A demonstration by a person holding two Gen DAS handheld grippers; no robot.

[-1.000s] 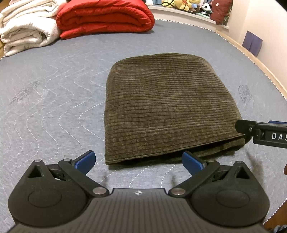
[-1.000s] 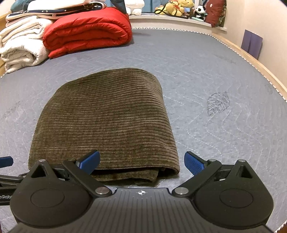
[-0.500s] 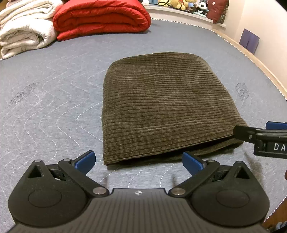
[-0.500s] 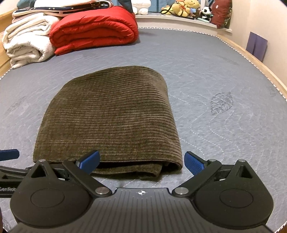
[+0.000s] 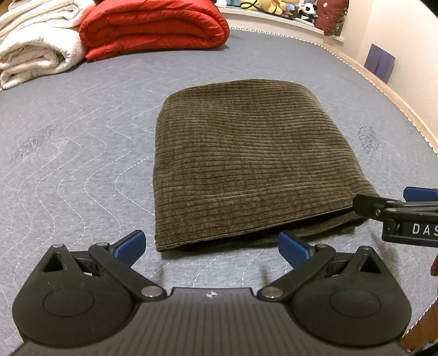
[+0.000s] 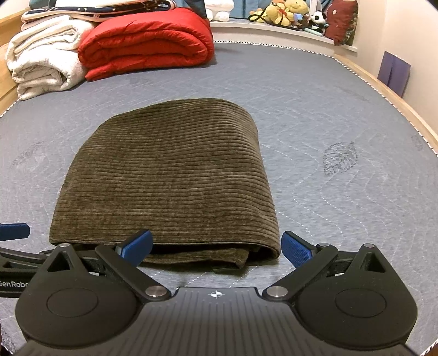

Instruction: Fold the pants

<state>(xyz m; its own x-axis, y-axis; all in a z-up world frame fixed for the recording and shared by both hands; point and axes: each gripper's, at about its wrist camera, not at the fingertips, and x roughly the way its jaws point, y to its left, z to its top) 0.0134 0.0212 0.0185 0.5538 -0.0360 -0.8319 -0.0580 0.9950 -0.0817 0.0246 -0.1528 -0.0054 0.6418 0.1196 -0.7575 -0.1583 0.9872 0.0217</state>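
Observation:
The olive-brown corduroy pants (image 5: 246,161) lie folded into a compact rectangle on the grey quilted mattress (image 5: 82,153). They also show in the right wrist view (image 6: 169,175). My left gripper (image 5: 212,246) is open and empty, just short of the fold's near edge. My right gripper (image 6: 216,246) is open and empty at the near right corner, with its blue pads (image 6: 297,247) clear of the cloth. The right gripper's side shows at the right edge of the left wrist view (image 5: 397,216).
A folded red duvet (image 5: 153,27) and rolled white blankets (image 5: 35,46) lie at the far left of the mattress. Stuffed toys (image 6: 290,13) sit on the far ledge. The wooden bed edge (image 6: 405,109) runs along the right, by a purple folder (image 6: 394,72).
Both grippers have drawn back slightly from the pants and shifted a little. The pants stay folded and still. Both grippers stay open.

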